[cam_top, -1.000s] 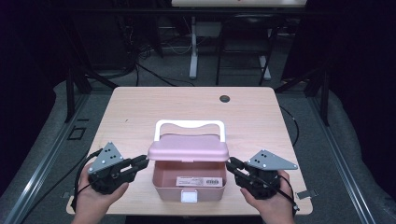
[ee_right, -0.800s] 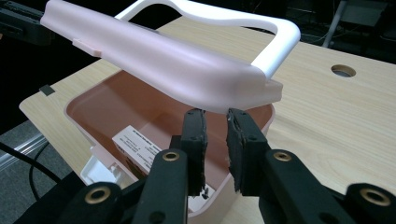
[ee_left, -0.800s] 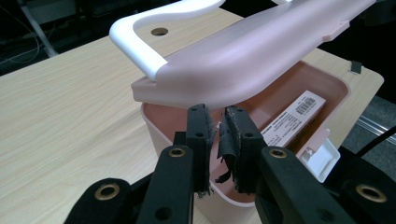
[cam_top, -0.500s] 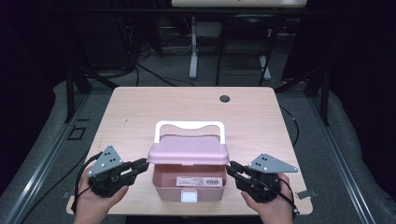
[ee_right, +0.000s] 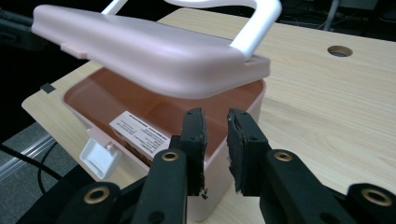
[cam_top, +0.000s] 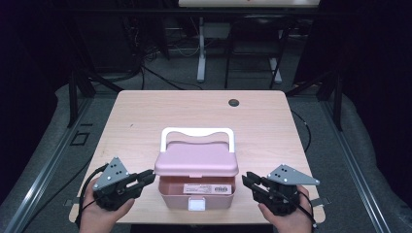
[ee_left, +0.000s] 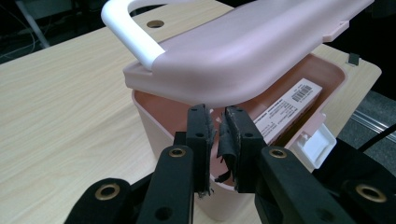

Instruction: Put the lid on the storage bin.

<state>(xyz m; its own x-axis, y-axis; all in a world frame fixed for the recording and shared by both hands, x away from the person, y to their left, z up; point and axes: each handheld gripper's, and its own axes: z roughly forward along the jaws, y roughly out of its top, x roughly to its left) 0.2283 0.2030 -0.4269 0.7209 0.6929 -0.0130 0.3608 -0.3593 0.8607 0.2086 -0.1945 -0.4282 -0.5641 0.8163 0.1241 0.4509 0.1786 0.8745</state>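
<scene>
A pink plastic box stands near the table's front edge. Its lid is raised partway, with the white handle behind it and a white latch hanging at the front. A printed label lies inside. My left gripper points at the box's left side, tips just under the lid's edge. In the left gripper view, the left gripper has its jaws only slightly apart, with nothing pressed between them. My right gripper hovers just off the box's right side. In the right gripper view, the right gripper shows a narrow empty gap.
The wooden table has a dark cable hole at the back right. Both hands sit at the front edge. Dark metal frames and cables on the floor surround the table.
</scene>
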